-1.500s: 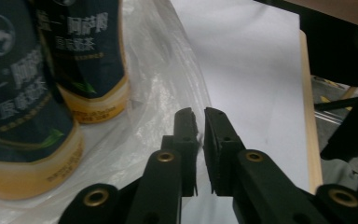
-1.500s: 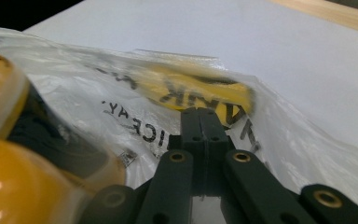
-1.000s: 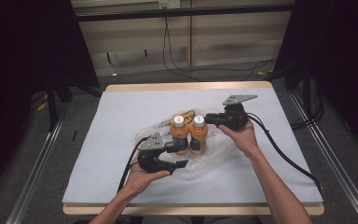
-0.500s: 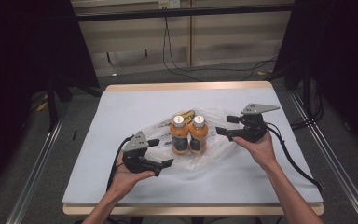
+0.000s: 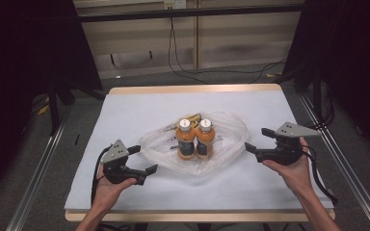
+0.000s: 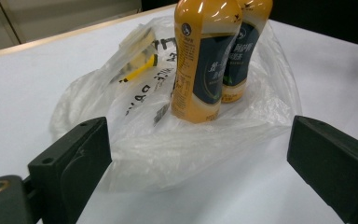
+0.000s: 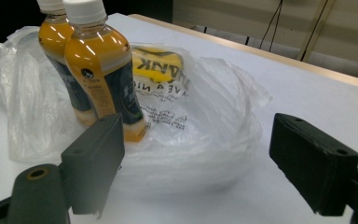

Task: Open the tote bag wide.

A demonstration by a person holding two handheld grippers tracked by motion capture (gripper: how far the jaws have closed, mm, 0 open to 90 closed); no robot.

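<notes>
Tongs apart, bottles upright

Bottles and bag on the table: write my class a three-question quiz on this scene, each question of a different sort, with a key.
1. True or false: the two bottles stand upright, side by side, on the clear plastic bag.
2. Multiple choice: how do the jaws of the left gripper stand? A) shut on a bottle B) open, holding nothing C) shut on the bag
3. Fill in: the caps of both bottles are ____ in colour.

Key
1. True.
2. B. The right gripper is open and holds nothing too; both sit apart from the bag on the white table.
3. White.
</notes>
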